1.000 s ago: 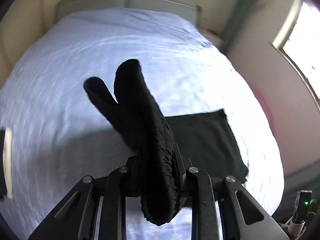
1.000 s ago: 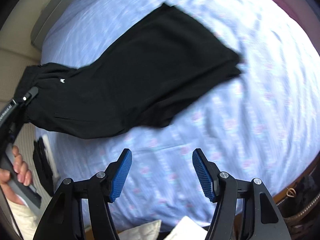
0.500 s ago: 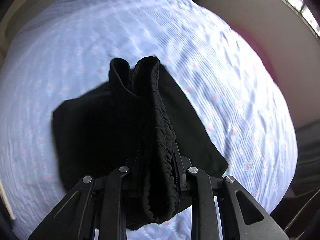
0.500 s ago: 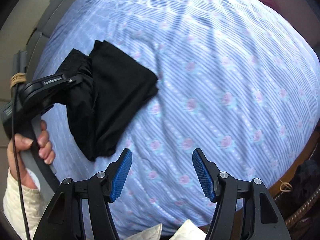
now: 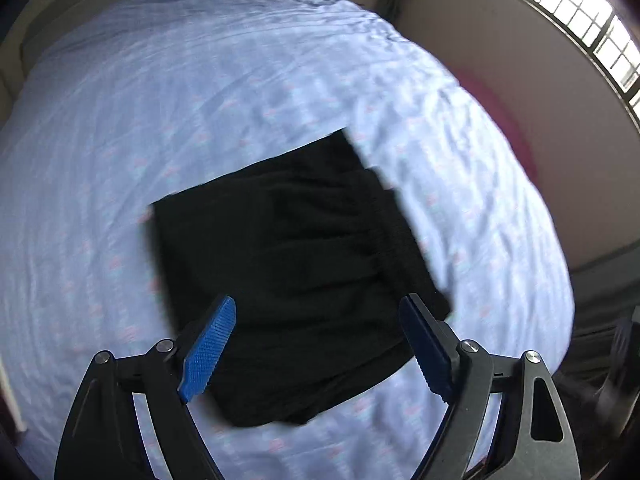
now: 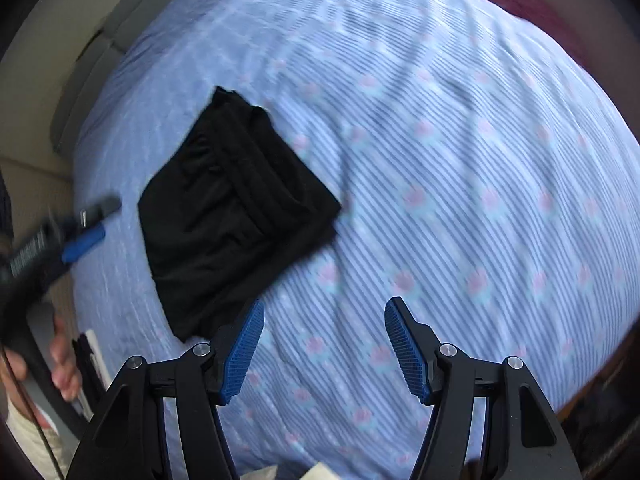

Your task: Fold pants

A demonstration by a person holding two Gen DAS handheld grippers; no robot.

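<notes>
Once clamped on the waistband, now released: pants [image 5: 296, 272] folded mid-frame, left gripper [image 5: 316, 344] and right gripper [image 6: 324, 344] both spread, empty; fold apparently finished.

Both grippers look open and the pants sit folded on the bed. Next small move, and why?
Probably pull the left gripper up and clear. The black pants lie on the striped bedsheet as a compact folded rectangle with nothing clamped, and the right gripper is open over bare sheet. One corner near the waistband looks slightly offset, so a light tidy there may follow, though blur makes that uncertain.
</notes>
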